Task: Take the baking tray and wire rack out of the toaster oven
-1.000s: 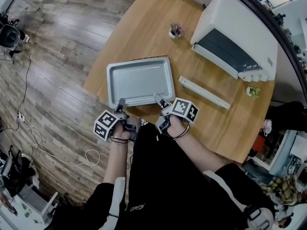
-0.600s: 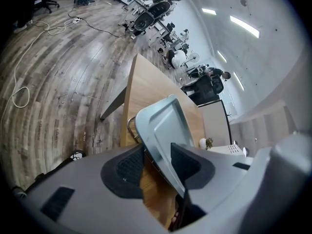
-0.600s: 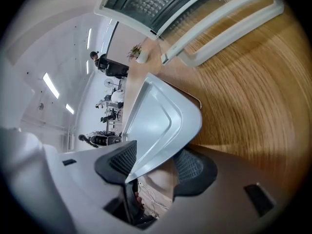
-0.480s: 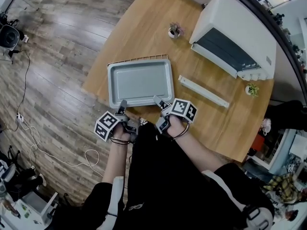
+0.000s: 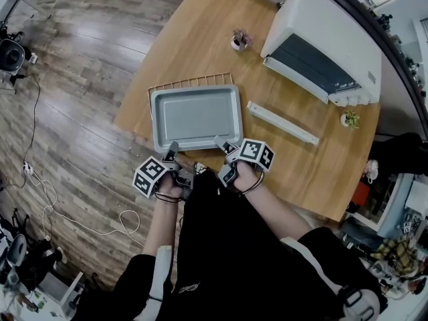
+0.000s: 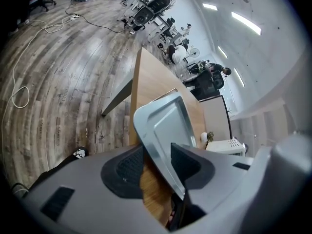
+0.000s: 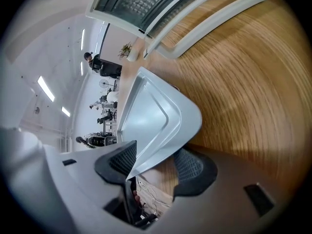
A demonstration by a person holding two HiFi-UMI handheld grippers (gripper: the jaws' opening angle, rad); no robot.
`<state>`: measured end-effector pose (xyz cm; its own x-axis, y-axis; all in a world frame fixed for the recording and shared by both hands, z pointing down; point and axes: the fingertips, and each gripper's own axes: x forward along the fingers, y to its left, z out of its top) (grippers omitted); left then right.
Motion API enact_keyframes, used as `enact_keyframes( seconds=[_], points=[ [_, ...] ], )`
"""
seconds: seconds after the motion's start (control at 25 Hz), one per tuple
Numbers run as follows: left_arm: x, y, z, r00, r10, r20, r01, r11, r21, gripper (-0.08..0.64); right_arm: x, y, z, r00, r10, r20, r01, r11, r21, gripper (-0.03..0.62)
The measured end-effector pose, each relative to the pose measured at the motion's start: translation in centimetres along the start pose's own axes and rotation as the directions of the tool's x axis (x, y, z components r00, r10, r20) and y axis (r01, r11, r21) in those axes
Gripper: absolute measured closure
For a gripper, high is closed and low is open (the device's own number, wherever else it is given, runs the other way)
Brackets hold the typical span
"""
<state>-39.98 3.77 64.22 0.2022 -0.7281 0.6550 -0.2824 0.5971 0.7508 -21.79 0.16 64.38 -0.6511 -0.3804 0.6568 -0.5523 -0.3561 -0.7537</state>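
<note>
The grey baking tray (image 5: pixel 195 116) lies on the wooden table (image 5: pixel 200 32), over the copper wire rack (image 5: pixel 190 81), whose far edge shows past the tray. Both grippers are at the tray's near rim. My left gripper (image 5: pixel 172 150) has just been opening. The rim (image 6: pixel 163 126) stands between its jaws with a gap at one pad. My right gripper (image 5: pixel 223 146) has the tray's near right corner (image 7: pixel 156 116) between its pads, and both pads touch it. The white toaster oven (image 5: pixel 321 45) stands at the far right, door shut.
A long white bar (image 5: pixel 281 122) lies between the tray and the oven. One small potted plant (image 5: pixel 239 40) stands at the back and another (image 5: pixel 346 119) by the oven's right end. The table's near edge is just below the grippers. Cables run over the wood floor (image 5: pixel 67 146).
The tray has come a little nearer and lower with both grippers. More of the wire rack now shows beyond its far rim.
</note>
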Motion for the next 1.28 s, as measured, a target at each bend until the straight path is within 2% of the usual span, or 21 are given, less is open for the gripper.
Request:
enact_keyframes(
  seconds=[0.2,0.32,0.56,0.8,0.92,1.08,1.28],
  points=[
    [-0.2,0.6,-0.4,1.000,0.004,-0.021,-0.004,1.000,0.007,0.403,-0.4,-0.6,-0.8,1.000,-0.009,-0.001,0.009,1.000,0.005,0.342],
    [-0.2,1.0,-0.8,0.999,0.004,-0.036,-0.004,1.000,0.014,0.403,-0.5,-0.6,-1.3,1.000,0.000,-0.007,0.000,0.999,0.035,0.310],
    [-0.1,1.2,-1.7,0.997,0.007,-0.073,-0.004,0.999,0.032,0.403,-1.1,-1.0,-2.2,1.000,0.012,-0.004,-0.011,0.997,0.077,0.320],
    [-0.6,1.3,-2.7,0.994,0.000,-0.112,0.006,0.999,0.054,0.403,-2.3,-1.7,-3.0,1.000,0.007,0.013,-0.008,0.998,0.062,0.319],
    [-1.1,0.7,-3.8,0.988,-0.012,-0.152,0.027,0.995,0.095,0.403,-3.4,-2.2,-2.9,0.999,-0.003,0.043,0.002,1.000,0.024,0.331],
    [-1.7,-0.3,-6.2,0.974,-0.017,-0.227,0.062,0.979,0.192,0.405,-5.8,-3.4,-2.4,0.994,-0.040,0.105,0.046,0.997,-0.055,0.409],
    [-1.6,-1.4,-10.6,0.942,0.017,-0.336,0.103,0.936,0.336,0.424,-9.2,-5.2,-2.1,0.981,-0.099,0.166,0.125,0.980,-0.154,0.587]
  ],
)
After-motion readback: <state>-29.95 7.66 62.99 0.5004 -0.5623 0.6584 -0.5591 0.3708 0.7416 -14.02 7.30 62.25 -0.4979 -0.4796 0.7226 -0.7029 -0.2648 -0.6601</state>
